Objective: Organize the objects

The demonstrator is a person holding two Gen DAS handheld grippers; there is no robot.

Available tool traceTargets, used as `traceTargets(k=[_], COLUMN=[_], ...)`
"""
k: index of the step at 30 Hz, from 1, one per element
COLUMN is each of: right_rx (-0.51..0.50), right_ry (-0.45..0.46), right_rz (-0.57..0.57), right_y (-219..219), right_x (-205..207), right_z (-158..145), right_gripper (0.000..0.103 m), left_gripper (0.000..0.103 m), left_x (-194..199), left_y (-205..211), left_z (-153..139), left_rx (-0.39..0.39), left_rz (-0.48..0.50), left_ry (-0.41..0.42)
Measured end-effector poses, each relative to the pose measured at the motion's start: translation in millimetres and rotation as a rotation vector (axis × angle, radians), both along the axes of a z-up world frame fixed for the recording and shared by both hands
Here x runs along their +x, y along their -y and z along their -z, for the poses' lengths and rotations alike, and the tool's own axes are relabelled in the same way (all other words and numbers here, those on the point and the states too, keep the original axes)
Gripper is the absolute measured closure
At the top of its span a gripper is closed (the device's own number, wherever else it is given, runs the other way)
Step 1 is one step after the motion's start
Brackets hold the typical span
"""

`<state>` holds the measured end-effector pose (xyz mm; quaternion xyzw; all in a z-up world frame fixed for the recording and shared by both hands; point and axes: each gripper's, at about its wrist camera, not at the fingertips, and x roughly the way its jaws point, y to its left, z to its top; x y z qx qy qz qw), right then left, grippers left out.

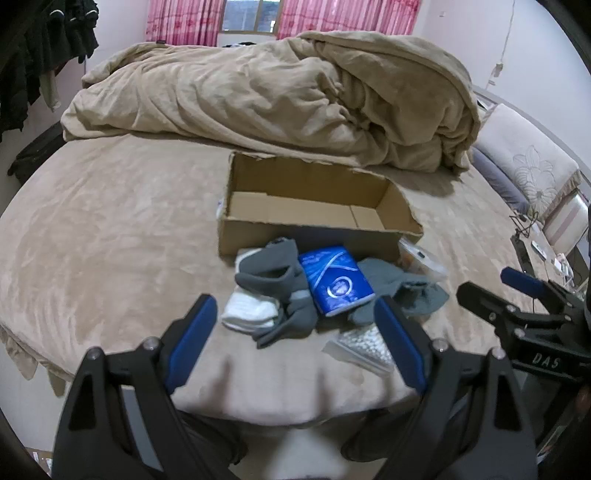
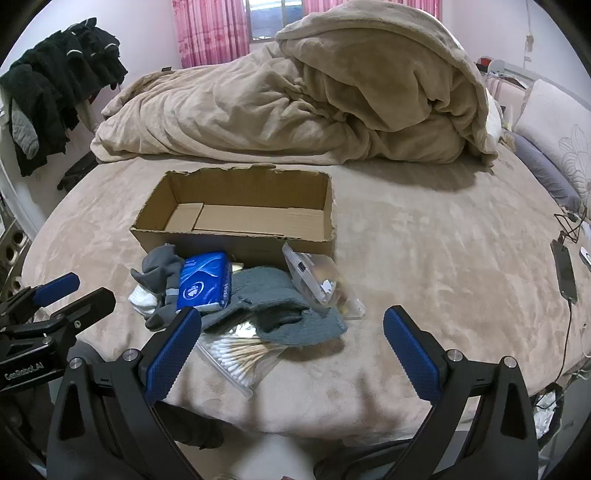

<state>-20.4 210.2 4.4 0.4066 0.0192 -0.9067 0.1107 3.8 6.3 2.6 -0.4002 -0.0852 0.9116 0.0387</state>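
Left gripper point(image 1: 295, 317) spread wide, nothing between its blue pads point(image 1: 195, 325), hanging over the near edge of the bed point(image 1: 110, 229). Right gripper point(image 2: 291, 328) likewise released and empty, also above the near edge, just right of the left one (each visible at the side of the other's view).

Open box point(image 2: 236, 243) on the bed past the clutter, hollow bare, torn top edges, long side toward the grippers. Heap of small things right against its near wall:
- blue pack point(image 2: 201, 284) of tissues in the middle, tilted, leaning on the cloth around it
- dark grey sock point(image 1: 273, 273) left of the pack, touching it, lying partly over a white sock point(image 1: 249, 308)
- grey cloth point(image 2: 266, 295) right of the pack, spread toward the near side, partly covering a clear bag of swabs point(image 2: 240, 356) (closest item to the grippers)
- clear packet point(image 2: 317, 280) at the right end of the heap, near the box corner, contents blurred

Rumpled tan duvet point(image 2: 295, 103) piled across the far half of the bed. Pillow point(image 2: 554, 129) at far right. Dark clothes point(image 2: 55, 81) hanging at far left. Pink curtains point(image 2: 210, 29) by the window behind. Phone point(image 2: 565, 273) and cables off the right side of the bed.
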Motion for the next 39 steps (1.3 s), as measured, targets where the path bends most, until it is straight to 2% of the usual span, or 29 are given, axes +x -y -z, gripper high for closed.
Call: traceTargets(k=[39], right_rx=[-0.013], right_ry=[0.003], right_rz=[0.011], right_y=[-3.9], right_x=[-1.7], right_z=[0.5], right_gripper=[0.002], left_gripper=[0.015], left_x=[1.4], left_y=[3.3], left_z=[-5.2], left_rx=[-0.008], left_rz=[0.003], left_ry=[-0.007])
